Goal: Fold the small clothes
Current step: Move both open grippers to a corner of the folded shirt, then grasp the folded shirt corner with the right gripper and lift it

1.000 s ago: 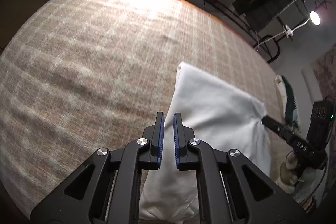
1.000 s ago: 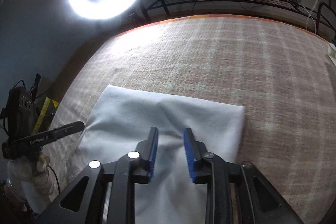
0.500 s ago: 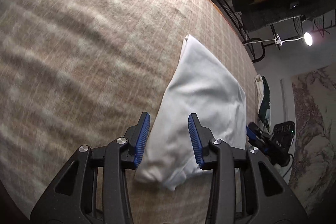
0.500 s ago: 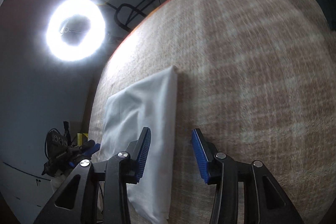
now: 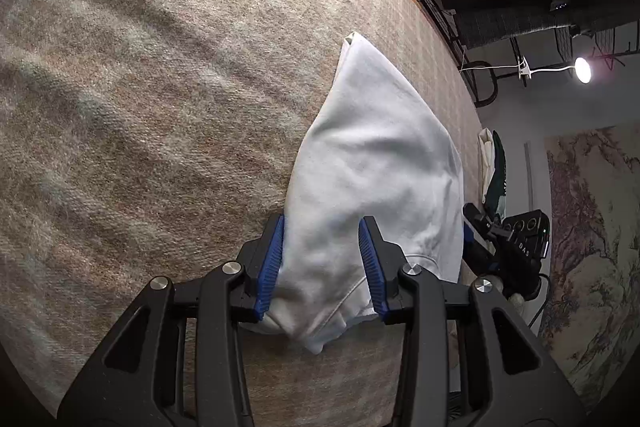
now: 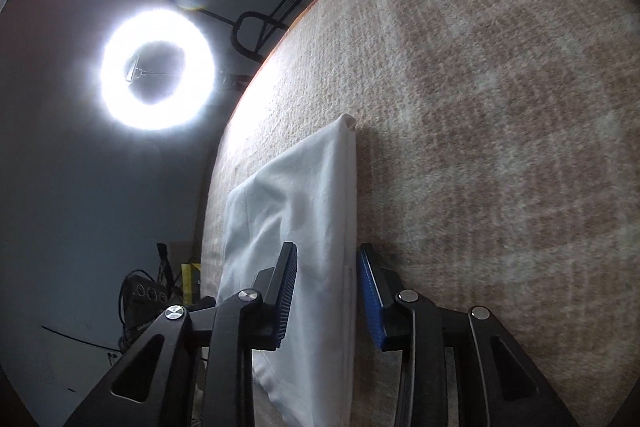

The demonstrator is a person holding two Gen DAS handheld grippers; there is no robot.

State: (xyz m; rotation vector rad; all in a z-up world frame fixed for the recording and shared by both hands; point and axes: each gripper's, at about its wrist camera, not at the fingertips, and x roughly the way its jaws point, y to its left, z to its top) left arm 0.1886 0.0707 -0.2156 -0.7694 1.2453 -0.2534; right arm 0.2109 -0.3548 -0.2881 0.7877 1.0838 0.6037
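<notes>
Left wrist: your left gripper (image 5: 322,261) straddles the cloth (image 5: 376,163), spread; right gripper (image 6: 326,293) closing around its edge, contact unclear.

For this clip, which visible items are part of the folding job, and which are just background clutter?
Part of the job:
- white garment, partly folded on the plaid blanket
- left gripper, garment between its jaws
- right gripper, jaws closing around the garment's edge

Lying about:
- ring light
- small lamp
- cloth pile
</notes>
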